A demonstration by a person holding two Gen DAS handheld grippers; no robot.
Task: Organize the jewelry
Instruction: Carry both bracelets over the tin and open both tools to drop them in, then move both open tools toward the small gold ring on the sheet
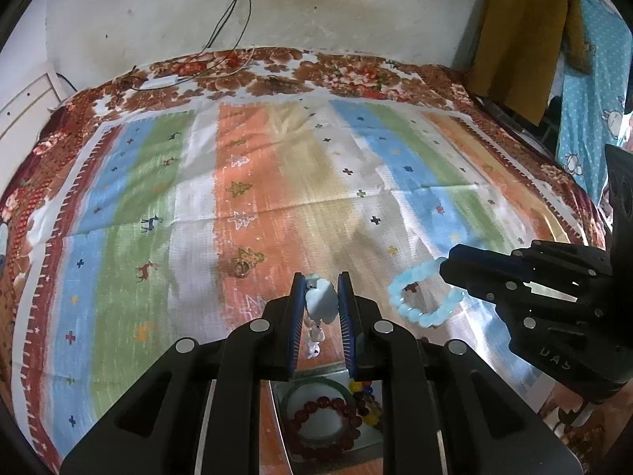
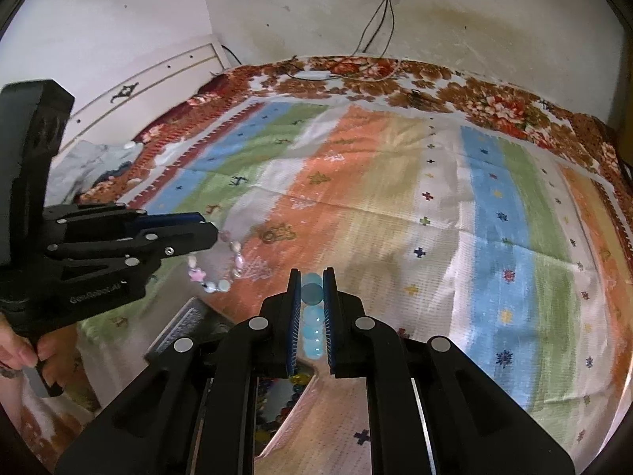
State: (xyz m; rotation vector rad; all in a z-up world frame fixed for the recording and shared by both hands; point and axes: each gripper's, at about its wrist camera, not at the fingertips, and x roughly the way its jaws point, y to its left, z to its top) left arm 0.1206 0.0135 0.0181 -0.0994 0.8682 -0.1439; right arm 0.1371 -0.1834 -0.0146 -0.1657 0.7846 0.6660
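Left side first: striped cloth (image 1: 277,182) with little trees and crosses covered the bed, over a floral bedspread (image 1: 340,67). A small ring (image 1: 240,270) lay on the orange stripe, just left of and beyond the left gripper's tips.

Left gripper (image 1: 321,297) had its jaws closed on a pastel charm bracelet (image 1: 320,301); a pale cloud-shaped charm sat pinched between the blue pads, rest of the strand dangling below. In the right wrist view the same bracelet (image 2: 221,265) hung as a loop with a pink star bead, off the cloth.

Below the left gripper sat a jewelry box (image 1: 285,392), holding a dark red bead bracelet (image 1: 324,427) and a greenish bangle (image 1: 316,386); some yellow and blue beads (image 1: 362,390) at its right edge.

Right of that, the right gripper (image 2: 312,293) had its jaws clamped on a light blue bead bracelet (image 2: 312,316), beads stacked between the pads. In the left view this bracelet (image 1: 419,297) hung as a full ring from the right gripper's tips, above the cloth, just right of the left gripper.

A yellow-brown garment (image 1: 526,39) hung far right.
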